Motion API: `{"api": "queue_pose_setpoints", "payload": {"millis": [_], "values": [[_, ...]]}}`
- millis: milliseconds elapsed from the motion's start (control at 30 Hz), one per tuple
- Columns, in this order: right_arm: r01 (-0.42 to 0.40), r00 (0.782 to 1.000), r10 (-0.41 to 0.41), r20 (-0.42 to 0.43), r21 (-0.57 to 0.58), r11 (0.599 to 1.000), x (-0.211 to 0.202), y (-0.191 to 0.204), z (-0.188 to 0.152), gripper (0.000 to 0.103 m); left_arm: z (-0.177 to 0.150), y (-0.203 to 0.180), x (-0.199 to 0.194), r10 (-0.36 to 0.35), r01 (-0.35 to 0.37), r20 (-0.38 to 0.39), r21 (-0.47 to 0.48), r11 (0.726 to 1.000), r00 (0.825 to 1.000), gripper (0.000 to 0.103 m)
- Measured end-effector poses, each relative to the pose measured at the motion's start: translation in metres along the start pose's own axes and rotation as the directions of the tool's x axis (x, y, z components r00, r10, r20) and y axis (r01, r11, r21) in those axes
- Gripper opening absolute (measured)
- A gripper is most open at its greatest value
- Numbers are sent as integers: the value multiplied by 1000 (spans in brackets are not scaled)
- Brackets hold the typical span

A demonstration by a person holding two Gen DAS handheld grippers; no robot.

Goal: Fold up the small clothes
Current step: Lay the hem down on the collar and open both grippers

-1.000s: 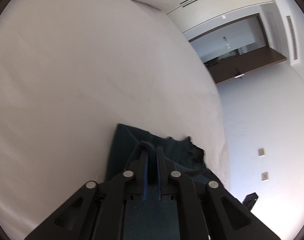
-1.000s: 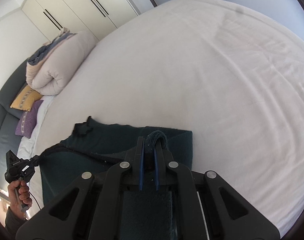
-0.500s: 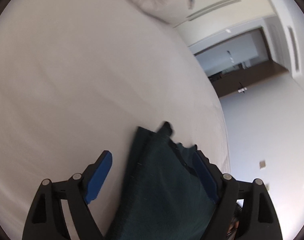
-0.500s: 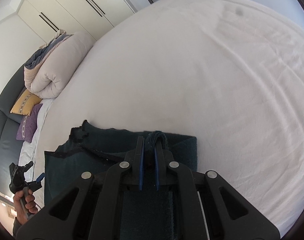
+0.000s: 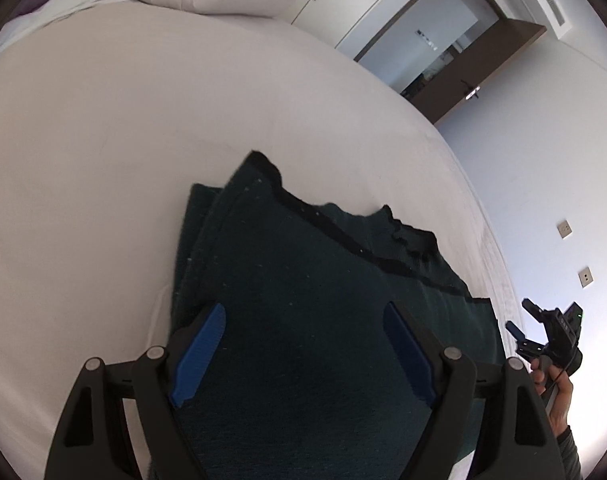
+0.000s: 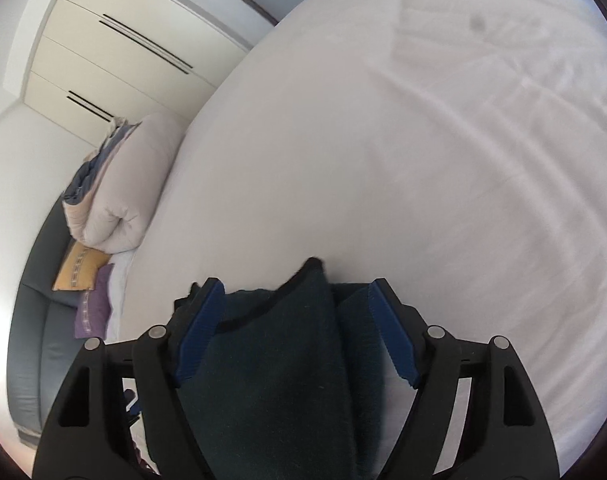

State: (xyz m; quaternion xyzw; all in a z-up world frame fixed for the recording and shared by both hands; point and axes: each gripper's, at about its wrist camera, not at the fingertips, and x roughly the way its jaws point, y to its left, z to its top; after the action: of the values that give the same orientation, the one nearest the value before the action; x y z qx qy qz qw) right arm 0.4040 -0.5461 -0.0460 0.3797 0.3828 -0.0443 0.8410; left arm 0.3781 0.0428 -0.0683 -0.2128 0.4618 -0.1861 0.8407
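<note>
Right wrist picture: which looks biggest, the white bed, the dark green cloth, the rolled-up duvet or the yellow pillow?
1. white bed
2. dark green cloth, though nearness to the camera enlarges it
3. rolled-up duvet
4. yellow pillow

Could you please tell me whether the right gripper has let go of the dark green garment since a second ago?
Yes. The right gripper, clamped on the dark green garment a second ago, now has its jaws spread apart over it on the white bed.

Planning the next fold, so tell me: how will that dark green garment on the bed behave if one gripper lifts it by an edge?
The dark green garment looks floppy: it lies in soft layers on the bed, so a lifted edge would probably droop. Its fuzzy knit should grip, not slip. It seems light; the sheet barely dents.
</note>
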Motion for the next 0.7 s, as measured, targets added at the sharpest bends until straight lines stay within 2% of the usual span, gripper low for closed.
{"api": "queue_pose_setpoints", "payload": {"millis": [100,167,267,333,433,467,567,700], "values": [[-24,1000,23,-7,-100,995,-7,23,-12,74,1,3,-5,9,-9,32,-7,1000,999,83],[-88,995,82,-54,-138,986,-5,46,-27,74,0,4,-7,8,-8,43,-14,1000,999,83],[-189,975,159,-152,-210,959,7,81,-60,74,-8,3,-4,15,-14,35,-1,1000,999,83],[-209,963,153,-222,-255,944,22,96,-85,74,-11,2,-2,29,-30,35,23,999,999,83],[-158,963,90,-252,-266,951,41,89,-106,74,-15,4,-1,26,-28,31,45,999,999,82],[-143,967,82,-243,-246,959,43,77,-108,74,-16,6,-2,19,-21,34,45,999,999,81],[-180,971,144,-192,-187,966,29,53,-108,72,-21,13,-8,11,-13,36,52,999,999,79],[-72,995,64,-77,-101,992,-1,15,-103,72,-28,4,-12,51,-54,48,63,997,998,79]]}}
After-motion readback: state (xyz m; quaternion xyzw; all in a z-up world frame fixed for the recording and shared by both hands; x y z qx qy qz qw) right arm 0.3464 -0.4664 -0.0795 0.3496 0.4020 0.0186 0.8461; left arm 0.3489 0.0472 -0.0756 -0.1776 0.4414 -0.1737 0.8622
